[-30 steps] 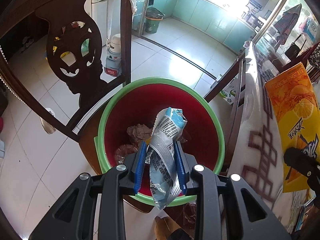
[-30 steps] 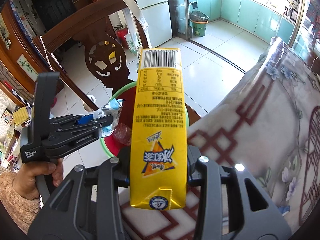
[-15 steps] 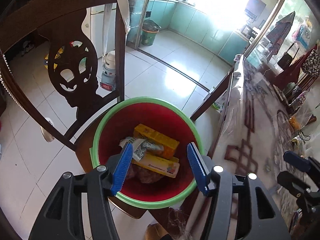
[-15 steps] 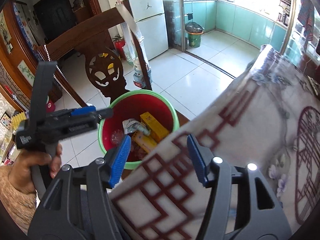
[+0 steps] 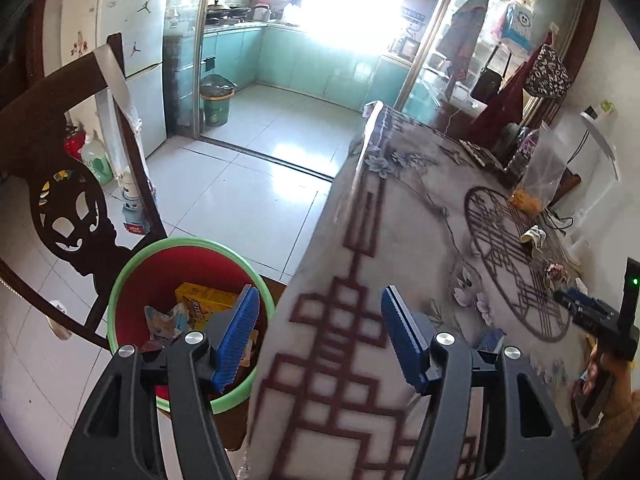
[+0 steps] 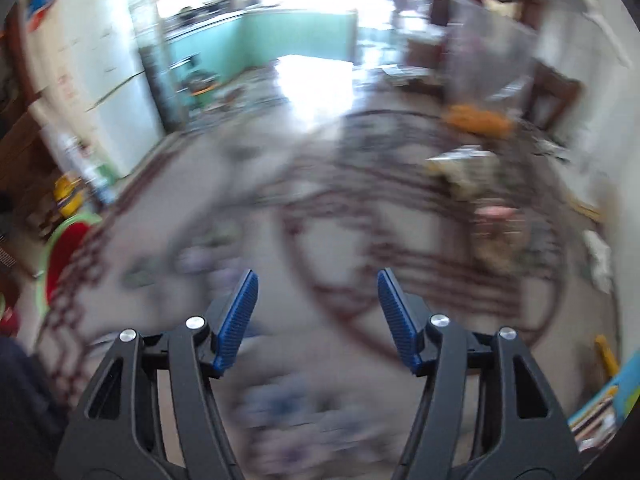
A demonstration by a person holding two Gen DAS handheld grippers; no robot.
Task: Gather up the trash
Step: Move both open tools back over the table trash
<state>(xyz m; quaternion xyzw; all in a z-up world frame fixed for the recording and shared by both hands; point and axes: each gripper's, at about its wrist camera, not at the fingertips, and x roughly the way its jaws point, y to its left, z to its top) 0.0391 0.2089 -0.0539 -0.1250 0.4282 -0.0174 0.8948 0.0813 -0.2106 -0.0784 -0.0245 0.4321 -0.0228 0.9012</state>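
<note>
Both grippers are empty. The left gripper (image 5: 318,334) has its blue fingers (image 5: 236,340) spread wide with nothing between them, having just been opening, and it hangs over the edge of the table (image 5: 360,400), beside the red bin (image 5: 132,280) with the green rim that sits by the carved wooden chair (image 5: 68,208). Trash already lies inside the bin: a yellow box (image 5: 204,300) and a crumpled pale wrapper (image 5: 164,320) rest on the bottom. The right gripper (image 6: 316,320) is likewise wide and bare, its jaws also just opened, and its view is heavily blurred, so little on the table can be told from it. In the left view, further along the patterned tablecloth, a small crumpled scrap (image 5: 534,236) lies apart from a clear plastic bag (image 5: 540,172) holding something orange; whether the bag counts as trash I cannot tell. The scrap is probably the next thing to collect. It looks light, soft and easily crushed, so it should need little force; the likely best hold is across its bunched middle, coming down from above so the fingers close on the folds rather than skidding it over the smooth cloth. A thin edge might slip out when lifted.
</note>
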